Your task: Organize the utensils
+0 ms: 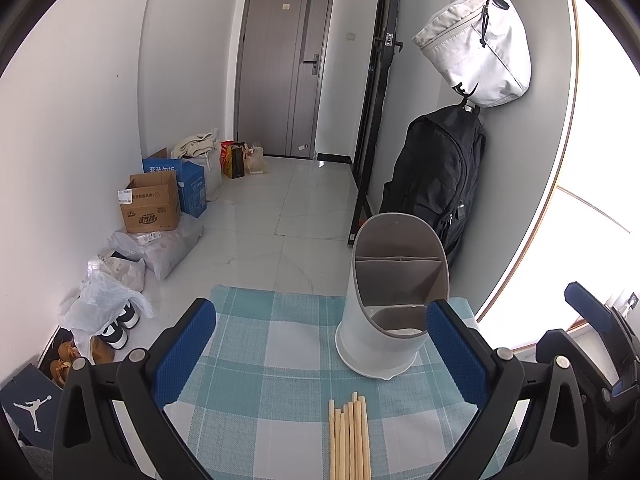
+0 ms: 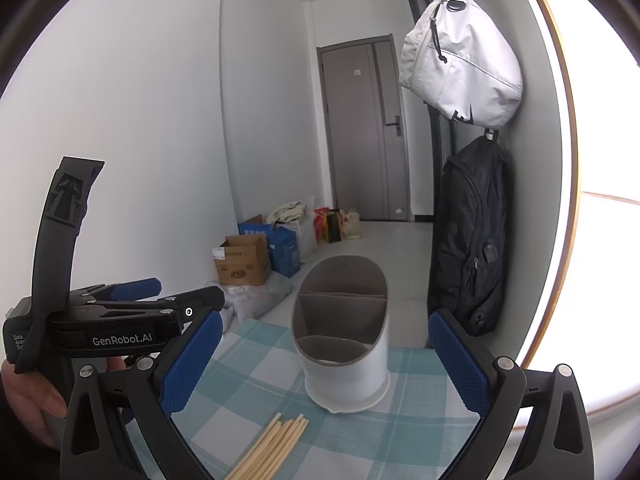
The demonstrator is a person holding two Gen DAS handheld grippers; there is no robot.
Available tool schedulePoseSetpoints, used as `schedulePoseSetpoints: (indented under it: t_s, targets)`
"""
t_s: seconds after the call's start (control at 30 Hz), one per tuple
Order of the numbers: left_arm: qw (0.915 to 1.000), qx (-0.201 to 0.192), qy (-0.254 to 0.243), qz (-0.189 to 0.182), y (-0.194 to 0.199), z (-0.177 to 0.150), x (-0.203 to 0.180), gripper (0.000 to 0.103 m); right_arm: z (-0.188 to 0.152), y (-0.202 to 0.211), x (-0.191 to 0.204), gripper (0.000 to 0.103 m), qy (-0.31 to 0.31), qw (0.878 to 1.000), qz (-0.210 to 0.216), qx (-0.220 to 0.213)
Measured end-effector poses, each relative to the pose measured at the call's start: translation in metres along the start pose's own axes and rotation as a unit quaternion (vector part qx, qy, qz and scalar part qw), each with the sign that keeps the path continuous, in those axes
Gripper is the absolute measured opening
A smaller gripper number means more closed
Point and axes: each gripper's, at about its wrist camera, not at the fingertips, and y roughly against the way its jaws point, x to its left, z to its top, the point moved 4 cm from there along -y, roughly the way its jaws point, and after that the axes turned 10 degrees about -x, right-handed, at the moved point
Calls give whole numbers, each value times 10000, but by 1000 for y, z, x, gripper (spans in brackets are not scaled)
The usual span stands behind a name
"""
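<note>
1. Both grippers were spread wide, holding nothing: left gripper (image 1: 320,356), right gripper (image 2: 326,364).
2. Chopsticks (image 1: 349,438) lay bundled on the checked cloth (image 1: 256,344), just ahead of the left gripper, long axis running along its fingers toward the holder (image 1: 390,296).
3. From the right gripper they lay ahead and slightly left, angled diagonally.
4. The left looked nearer and better lined up.
5. Chopsticks: pale wood, thin, roughly parallel. The holder stood upright, its compartments apparently empty.

Table under teal-white checked cloth (image 1: 256,344); on cloth: upright grey utensil holder (image 1: 394,296), bundle of wooden chopsticks (image 1: 350,436) near it.
</note>
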Motion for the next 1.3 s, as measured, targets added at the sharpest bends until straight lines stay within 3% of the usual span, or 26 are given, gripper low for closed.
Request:
schedulePoseSetpoints:
  t_s: [0.17,0.33,0.47,0.6,0.7,0.83,0.97,1.13,1.23,1.3]
  targets:
    - [10000,69,3,-46,-4,-1,1,102,-3,-3,1,103,25,10000,8,84]
    - [9996,266,105,-82,-13,-2,9,102,-14,-15,-1,103,-100,9990,84,437]
    - [9984,507,253,-14,-23,-7,25,102,-36,-35,0,103,-259,9936,226,1079]
    - [9968,721,318,97,-32,-13,39,102,-68,-57,1,100,-582,9804,347,1848]
    - [9950,925,310,213,-39,-19,47,102,-92,-73,3,87,-799,9649,415,2467]
    - [9921,1148,381,318,-44,-28,60,102,-129,-94,9,69,-965,9350,541,3371]
    - [9889,1344,525,340,-48,-33,69,102,-149,-109,15,56,-1128,9160,657,3794]
    - [9867,1493,552,330,-50,-36,72,102,-160,-123,14,44,-1185,9062,418,4038]
    - [9855,1558,605,305,-54,-38,78,102,-163,-128,11,30,-1311,8990,302,4168]
    - [9848,1587,640,293,-55,-38,82,102,-167,-132,11,15,-1325,8928,216,4299]
